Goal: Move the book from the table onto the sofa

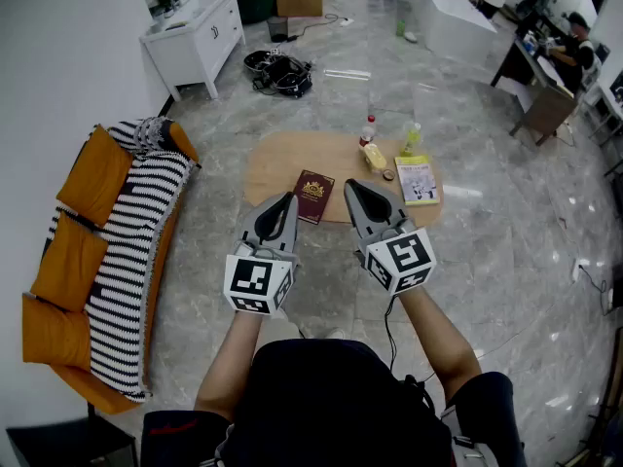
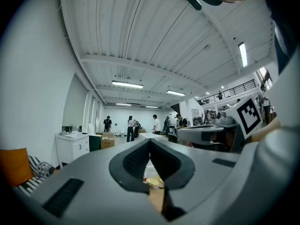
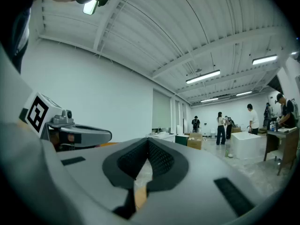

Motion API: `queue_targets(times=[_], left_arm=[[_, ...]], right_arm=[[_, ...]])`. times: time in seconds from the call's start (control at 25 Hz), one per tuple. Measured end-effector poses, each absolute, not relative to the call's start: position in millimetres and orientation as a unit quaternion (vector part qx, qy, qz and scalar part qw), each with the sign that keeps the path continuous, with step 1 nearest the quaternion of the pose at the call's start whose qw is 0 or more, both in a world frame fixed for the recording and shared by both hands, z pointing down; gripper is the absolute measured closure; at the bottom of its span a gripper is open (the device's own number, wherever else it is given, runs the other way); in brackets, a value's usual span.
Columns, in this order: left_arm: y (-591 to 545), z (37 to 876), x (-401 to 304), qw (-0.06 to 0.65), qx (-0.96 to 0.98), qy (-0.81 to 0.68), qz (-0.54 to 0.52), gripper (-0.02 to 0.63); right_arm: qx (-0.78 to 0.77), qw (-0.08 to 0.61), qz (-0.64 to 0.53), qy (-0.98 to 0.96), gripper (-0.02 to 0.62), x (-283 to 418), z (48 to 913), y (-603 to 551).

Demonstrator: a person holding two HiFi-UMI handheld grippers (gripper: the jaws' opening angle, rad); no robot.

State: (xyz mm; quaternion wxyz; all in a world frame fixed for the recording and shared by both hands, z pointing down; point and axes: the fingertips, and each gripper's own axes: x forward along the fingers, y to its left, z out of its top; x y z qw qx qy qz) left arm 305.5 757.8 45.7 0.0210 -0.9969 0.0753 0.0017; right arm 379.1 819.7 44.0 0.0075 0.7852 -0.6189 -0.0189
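A: What's the room like?
B: Grey marble floor [image 1: 487, 251]. An orange sofa [image 1: 107, 261] with a striped cover stands at the left.
A: And the book [image 1: 313, 196]?
B: Dark red, flat on the oval wooden worktop [image 1: 282, 159].
A: The 2 tools?
B: The left hand-held gripper [image 1: 288, 198] and right hand-held gripper [image 1: 350, 186] are closed tight, empty, with the book between their tips.
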Motion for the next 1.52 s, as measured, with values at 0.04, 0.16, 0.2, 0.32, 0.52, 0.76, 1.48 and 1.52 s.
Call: queue_targets(times=[0.04, 0.16, 0.2, 0.32, 0.52, 0.76, 1.48, 1.52], left_arm=[[758.8, 45.9, 305.4, 0.025, -0.997, 0.075, 0.001, 0.591], [760.8, 46.8, 304.6, 0.029, -0.997, 0.075, 0.000, 0.591], [761.0, 47.4, 304.3, 0.028, -0.997, 0.075, 0.000, 0.591], [762.5, 48.9, 304.1, 0.027, -0.997, 0.074, -0.002, 0.591], [764.1, 49.2, 304.7, 0.019, -0.997, 0.073, -0.002, 0.591], [767.5, 52.2, 304.2, 0.019, -0.997, 0.074, -0.010, 0.591], [658.4, 84.0, 353.5, -0.029, -0.996, 0.073, -0.030, 0.591], [648.8, 85.5, 359.0, -0.033, -0.996, 0.071, -0.031, 0.591]], right_arm=[[0.786, 0.008, -0.019, -0.617, 0.583, 379.8, 43.7, 820.7], [0.791, 0.008, -0.021, -0.611, 0.583, 382.2, 43.5, 823.3], [0.792, 0.005, -0.021, -0.610, 0.583, 383.0, 43.6, 823.9], [0.791, -0.008, -0.018, -0.612, 0.583, 383.1, 44.2, 826.7], [0.789, 0.002, -0.017, -0.614, 0.583, 381.6, 47.1, 830.7], [0.787, -0.006, -0.012, -0.617, 0.583, 384.3, 49.9, 836.4], [0.787, 0.023, 0.012, -0.617, 0.583, 432.0, 73.8, 731.0], [0.787, 0.026, 0.014, -0.616, 0.583, 436.3, 75.5, 721.7]])
